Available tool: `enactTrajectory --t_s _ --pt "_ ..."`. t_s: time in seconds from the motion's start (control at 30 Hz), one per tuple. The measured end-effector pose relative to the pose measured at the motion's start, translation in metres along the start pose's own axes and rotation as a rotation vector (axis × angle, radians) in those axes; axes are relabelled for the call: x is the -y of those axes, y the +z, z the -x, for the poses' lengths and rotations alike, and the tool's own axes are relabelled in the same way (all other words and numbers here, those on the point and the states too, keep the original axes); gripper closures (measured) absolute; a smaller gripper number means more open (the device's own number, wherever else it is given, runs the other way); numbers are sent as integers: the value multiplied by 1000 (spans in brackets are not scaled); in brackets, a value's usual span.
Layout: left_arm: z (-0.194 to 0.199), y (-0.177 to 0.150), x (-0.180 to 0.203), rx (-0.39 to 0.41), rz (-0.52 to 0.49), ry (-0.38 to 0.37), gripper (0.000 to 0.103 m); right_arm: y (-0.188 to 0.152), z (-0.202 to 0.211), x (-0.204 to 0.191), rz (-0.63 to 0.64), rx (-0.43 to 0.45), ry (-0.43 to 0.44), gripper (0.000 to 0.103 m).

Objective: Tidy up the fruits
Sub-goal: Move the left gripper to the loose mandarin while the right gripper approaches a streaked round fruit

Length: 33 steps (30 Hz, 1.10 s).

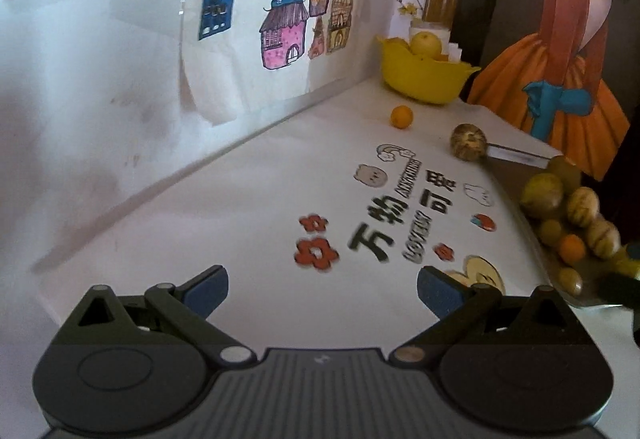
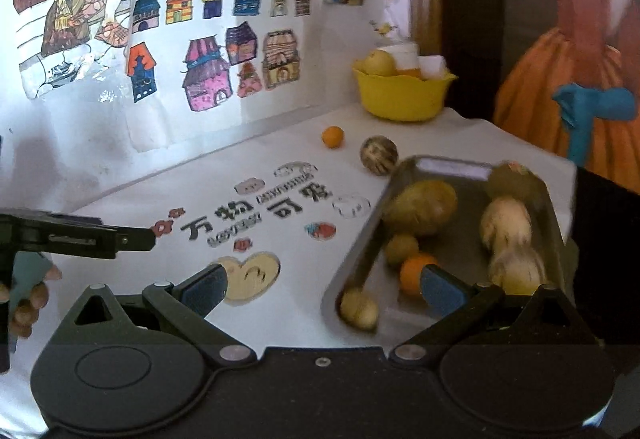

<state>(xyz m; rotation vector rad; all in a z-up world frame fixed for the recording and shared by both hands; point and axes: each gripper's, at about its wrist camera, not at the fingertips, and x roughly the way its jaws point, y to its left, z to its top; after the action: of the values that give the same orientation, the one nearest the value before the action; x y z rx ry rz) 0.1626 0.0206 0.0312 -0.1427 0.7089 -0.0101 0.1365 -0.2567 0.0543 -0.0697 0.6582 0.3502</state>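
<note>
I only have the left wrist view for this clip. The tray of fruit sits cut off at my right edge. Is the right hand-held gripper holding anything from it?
Observer: No. The right hand-held gripper is open and empty, one finger over the metal tray.
Operator: What is nearest that finger?
Observer: A small orange in the tray, just beside its pad.
Operator: Can you see my gripper from there?
Observer: Yes, the left hand-held gripper shows at the right wrist view's left edge, above the table.
</note>
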Motion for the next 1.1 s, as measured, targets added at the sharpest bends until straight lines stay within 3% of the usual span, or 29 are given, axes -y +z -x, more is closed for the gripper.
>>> enactTrajectory --t_s 0.1,0.33,0.47,0.67,0.87,1.1 --pt "-16 21 -1 -15 -21 -7 0 27 -12 7 84 -8 27 1" --pt "-66 71 20 23 -198 5 0 87 -51 29 322 11 131 1" --pt "-102 96 36 22 -238 -27 0 108 -89 49 395 -48 179 1" --pt "-151 129 47 38 -230 -64 0 122 -156 63 530 -160 96 1" --pt "-198 153 57 15 -244 -71 0 132 -201 68 521 -210 131 2" --pt "-224 162 73 16 -279 -108 0 128 -225 60 566 -238 142 7"
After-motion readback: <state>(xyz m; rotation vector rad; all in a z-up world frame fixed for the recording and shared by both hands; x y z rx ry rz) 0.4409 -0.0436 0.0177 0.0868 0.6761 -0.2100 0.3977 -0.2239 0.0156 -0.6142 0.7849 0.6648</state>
